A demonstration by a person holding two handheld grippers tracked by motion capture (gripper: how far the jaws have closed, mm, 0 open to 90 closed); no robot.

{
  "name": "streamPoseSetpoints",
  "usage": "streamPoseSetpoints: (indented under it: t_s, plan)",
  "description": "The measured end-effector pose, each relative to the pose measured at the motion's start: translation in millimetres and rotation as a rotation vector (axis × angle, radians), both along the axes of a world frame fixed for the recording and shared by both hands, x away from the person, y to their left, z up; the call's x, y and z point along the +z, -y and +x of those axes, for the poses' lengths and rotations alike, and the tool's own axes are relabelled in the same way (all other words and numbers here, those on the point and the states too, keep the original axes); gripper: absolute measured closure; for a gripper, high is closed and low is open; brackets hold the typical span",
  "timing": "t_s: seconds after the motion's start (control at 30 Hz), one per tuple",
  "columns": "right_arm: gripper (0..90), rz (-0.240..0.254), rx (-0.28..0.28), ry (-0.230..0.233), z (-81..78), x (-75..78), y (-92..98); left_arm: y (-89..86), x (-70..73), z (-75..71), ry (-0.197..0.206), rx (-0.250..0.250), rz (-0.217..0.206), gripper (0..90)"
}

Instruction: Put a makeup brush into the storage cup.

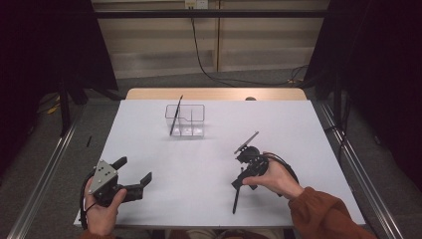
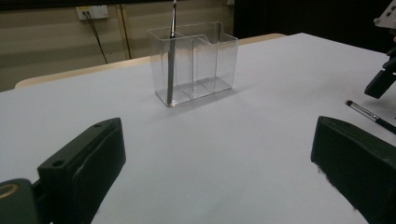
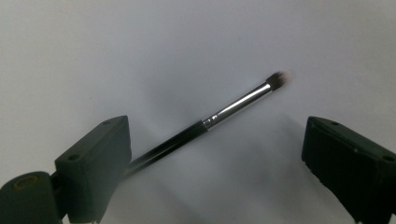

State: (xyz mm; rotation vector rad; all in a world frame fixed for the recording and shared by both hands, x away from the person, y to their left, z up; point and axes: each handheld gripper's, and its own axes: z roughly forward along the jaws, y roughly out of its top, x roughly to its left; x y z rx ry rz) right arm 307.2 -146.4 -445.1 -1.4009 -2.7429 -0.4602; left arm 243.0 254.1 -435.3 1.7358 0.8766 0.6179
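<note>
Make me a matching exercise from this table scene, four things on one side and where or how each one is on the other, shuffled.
1. clear organizer
2. brush on the table
3. left gripper
4. upright brush

A. standing in the organizer's end compartment
B. lying flat between the right gripper's open jaws
C. far middle of the table
D. open, holding nothing

Pairs: 1-C, 2-B, 3-D, 4-A

Rust-orange sleeve [image 1: 323, 211]; black tongs, grey three-cornered plate [image 1: 103, 174].

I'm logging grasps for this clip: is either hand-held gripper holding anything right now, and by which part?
Nothing is held. The right hand-held gripper stands open over the brush lying on the table; the left hand-held gripper is open too.
</note>
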Motion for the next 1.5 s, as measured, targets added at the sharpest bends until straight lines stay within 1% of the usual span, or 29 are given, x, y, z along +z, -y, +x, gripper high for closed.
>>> streamPoseSetpoints:
  t_s: [0.03,0.1,0.17,0.2,0.27,0.3,0.37,0.4,0.5,0.57,0.63,0.7,0.8,0.9,0.93,1.03,1.07,1.13,1.17,1.27,1.4,1.5]
  plan:
    - [9.1,-0.004,0.007,-0.015,0.5,-1.6,-0.9,0.1,0.0,-0.1,-0.001,0.001,0.0,3.2]
    - [10.1,-0.018,0.005,-0.027,0.7,-3.4,-2.2,0.1,-0.2,0.2,-0.003,0.0,0.003,3.1]
    - [10.3,-0.014,0.007,-0.036,1.4,-5.2,-2.9,1.0,-0.2,0.1,-0.003,0.006,0.001,3.2]
    - [10.9,-0.019,0.007,-0.036,1.6,-5.6,-3.4,0.9,0.1,0.1,-0.002,0.004,0.009,3.2]
    - [12.1,-0.02,0.004,-0.047,2.0,-7.3,-5.0,0.8,0.0,0.1,-0.001,0.004,0.009,3.2]
    - [12.7,-0.024,0.011,-0.055,2.4,-7.7,-5.6,0.8,-0.1,0.1,-0.002,0.005,0.008,3.2]
    - [12.7,-0.032,0.004,-0.063,2.5,-8.1,-7.4,0.8,-0.2,0.2,-0.002,0.006,0.005,3.2]
    - [13.5,-0.034,0.01,-0.056,2.8,-8.2,-7.8,0.7,-0.1,0.1,-0.001,0.006,0.006,3.2]
    - [14.7,-0.048,0.02,-0.057,1.4,-7.8,-10.8,0.8,-0.1,-0.1,0.0,0.003,0.013,3.2]
    - [17.5,-0.054,0.036,-0.06,0.4,-6.8,-12.6,0.9,-0.2,-0.1,0.0,0.002,0.013,3.2]
    - [16.8,-0.059,0.042,-0.059,-0.4,-7.0,-14.2,0.9,-0.3,-0.1,0.0,0.004,0.013,3.2]
    - [16.3,-0.066,0.034,-0.061,-1.1,-7.4,-15.8,0.8,-0.1,-0.3,0.001,0.002,0.015,3.2]
    - [15.9,-0.072,0.045,-0.055,-1.1,-8.1,-16.5,1.0,-0.2,-0.3,0.0,0.003,0.014,3.2]
    - [15.9,-0.091,0.05,-0.048,-3.4,-8.6,-18.8,1.1,-0.4,-0.1,0.0,0.002,0.014,3.2]
    - [15.9,-0.101,0.057,-0.037,-4.2,-9.0,-19.7,1.1,-0.3,-0.1,0.0,0.001,0.014,3.2]
    - [15.9,-0.129,0.074,-0.022,-5.9,-10.1,-22.9,1.1,-0.3,-0.4,0.0,0.001,0.015,3.2]
    - [16.0,-0.137,0.077,-0.023,-6.6,-10.1,-23.9,1.0,-0.3,-0.4,0.001,0.0,0.015,3.2]
    - [16.1,-0.161,0.092,-0.007,-8.1,-10.9,-25.9,0.7,-0.3,-0.3,0.001,0.002,0.016,3.2]
    - [16.1,-0.162,0.096,-0.001,-8.6,-11.1,-26.3,0.8,-0.4,-0.4,-0.001,0.003,0.014,3.2]
    - [17.4,-0.16,0.101,-0.005,-8.3,-10.5,-25.6,1.0,-0.4,-0.3,-0.001,0.0,0.014,3.2]
    - [19.4,-0.164,0.12,0.007,-9.5,-10.3,-25.1,1.0,-0.4,-0.3,0.0,0.001,0.014,3.2]
    - [23.6,-0.163,0.13,0.011,-9.5,-9.1,-23.0,0.9,-0.5,-0.3,-0.001,0.001,0.014,3.2]
